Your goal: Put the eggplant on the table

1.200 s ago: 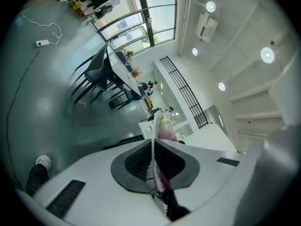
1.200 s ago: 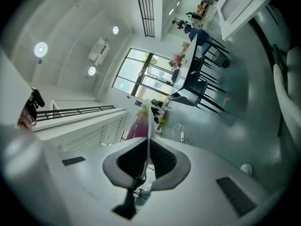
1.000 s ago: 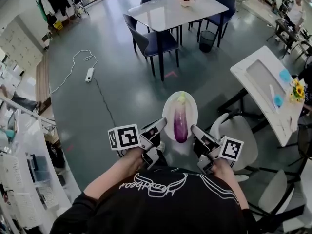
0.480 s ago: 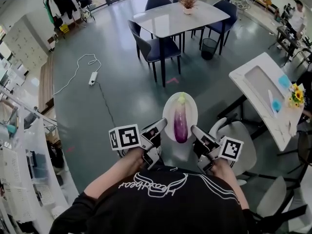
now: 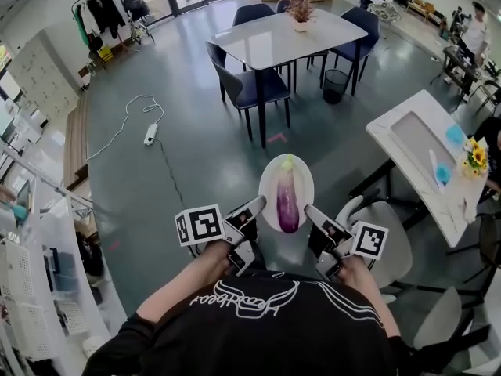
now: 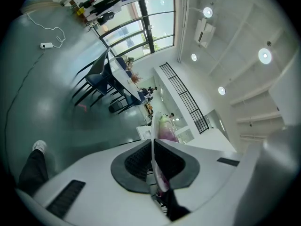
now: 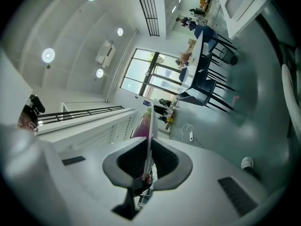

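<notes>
Grey-green floor fills the head view, with a white dining table (image 5: 282, 28) and dark chairs (image 5: 249, 84) at the far side. Nearer, a white plate (image 5: 269, 180) is held up between both grippers. The purple eggplant (image 5: 287, 202) lies lengthwise on it, green stem toward the far end. The left gripper (image 5: 252, 210) takes the plate's left rim, the right gripper (image 5: 313, 214) its right rim. Only the gripper views show the grip itself: each pair of jaws is pressed onto the thin rim, seen edge-on, with the eggplant bulging beyond.
</notes>
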### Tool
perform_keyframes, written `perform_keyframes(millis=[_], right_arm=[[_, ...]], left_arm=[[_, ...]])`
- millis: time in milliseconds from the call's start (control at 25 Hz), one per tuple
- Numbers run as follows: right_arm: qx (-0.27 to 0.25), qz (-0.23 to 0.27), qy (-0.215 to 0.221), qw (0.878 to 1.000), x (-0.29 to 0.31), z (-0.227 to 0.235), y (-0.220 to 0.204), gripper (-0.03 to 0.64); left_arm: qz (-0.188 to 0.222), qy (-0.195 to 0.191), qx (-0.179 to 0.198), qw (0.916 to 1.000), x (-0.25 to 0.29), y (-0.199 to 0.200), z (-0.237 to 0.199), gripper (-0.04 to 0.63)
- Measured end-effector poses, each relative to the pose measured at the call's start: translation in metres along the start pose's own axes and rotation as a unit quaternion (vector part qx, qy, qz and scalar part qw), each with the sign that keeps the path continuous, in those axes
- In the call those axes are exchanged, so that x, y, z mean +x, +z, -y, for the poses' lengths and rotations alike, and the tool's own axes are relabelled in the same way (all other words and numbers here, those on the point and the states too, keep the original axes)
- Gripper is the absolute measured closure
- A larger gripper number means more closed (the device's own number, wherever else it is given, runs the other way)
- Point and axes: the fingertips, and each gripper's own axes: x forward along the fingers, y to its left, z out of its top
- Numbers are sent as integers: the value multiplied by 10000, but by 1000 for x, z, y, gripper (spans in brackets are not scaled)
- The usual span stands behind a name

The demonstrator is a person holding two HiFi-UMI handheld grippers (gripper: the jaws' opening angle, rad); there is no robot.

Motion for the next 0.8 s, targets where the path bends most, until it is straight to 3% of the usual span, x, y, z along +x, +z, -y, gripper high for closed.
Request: perform_keyframes(millis=[440, 800], right_arm=[[65, 21, -261, 9996, 43, 33, 26, 599], [194, -44, -423, 9989, 132, 79, 71, 598]], left_arm=[[-43, -52, 2, 10000, 22, 43, -26, 571], [-46, 18, -146, 9999, 55, 132, -78, 571]])
